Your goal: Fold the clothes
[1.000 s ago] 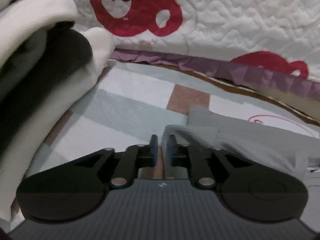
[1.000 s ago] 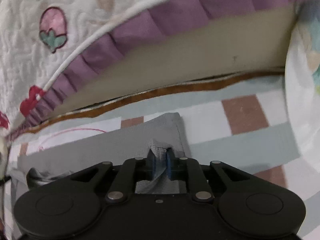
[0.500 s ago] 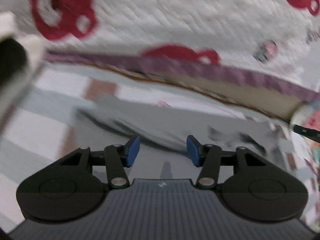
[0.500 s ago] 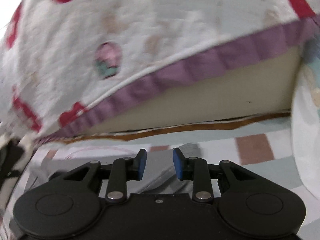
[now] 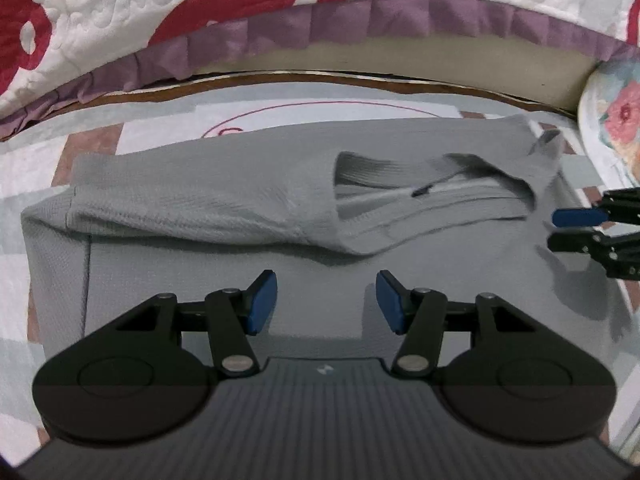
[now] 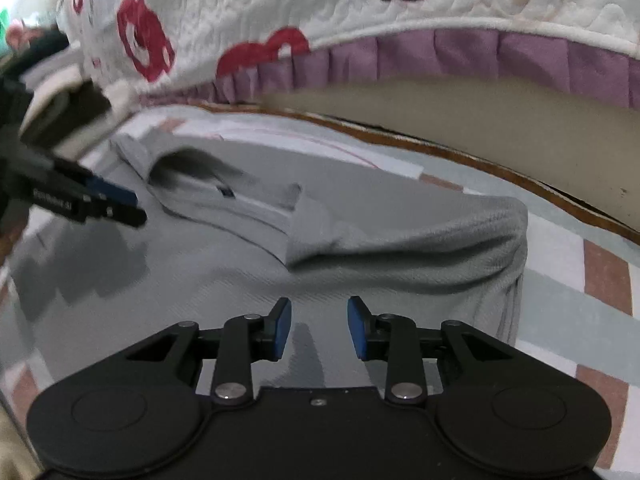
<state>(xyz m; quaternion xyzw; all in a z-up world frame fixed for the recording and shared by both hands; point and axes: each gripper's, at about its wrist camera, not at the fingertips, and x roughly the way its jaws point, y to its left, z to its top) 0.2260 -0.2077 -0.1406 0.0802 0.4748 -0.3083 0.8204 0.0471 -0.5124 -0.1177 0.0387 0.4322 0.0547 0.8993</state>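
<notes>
— What is seen, from the largest thing down?

— A checked sheet [image 5: 152, 120] of pale green, white and brown squares is spread flat, and the grey shirt [image 5: 224, 200] is laid on it, near the far edge. That edge is marked by a brown trim, behind which a white quilt [image 5: 120, 4] is raised; it is stitched in wavy lines, printed with red bears and hemmed with a pleated purple frill.

— How is the shirt arranged?

— Its body is spread smooth. A sleeve is folded across the upper part, with a ribbed cuff at its end, and the collar is turned open so that a small dark label is shown. The knit is fine and waffled.

— What room is left around it?

— Bare sheet is left along the right side in the right wrist view, and a narrower strip at the far side. A floral cushion [image 5: 616, 120] is pressed close to the collar end.

— And the tools?

— The left tool [image 5: 326, 304] is held over the shirt's plain middle, its blue pads parted and nothing between them. The right tool [image 6: 319, 328] is likewise spread wide and empty above the fabric.
</notes>
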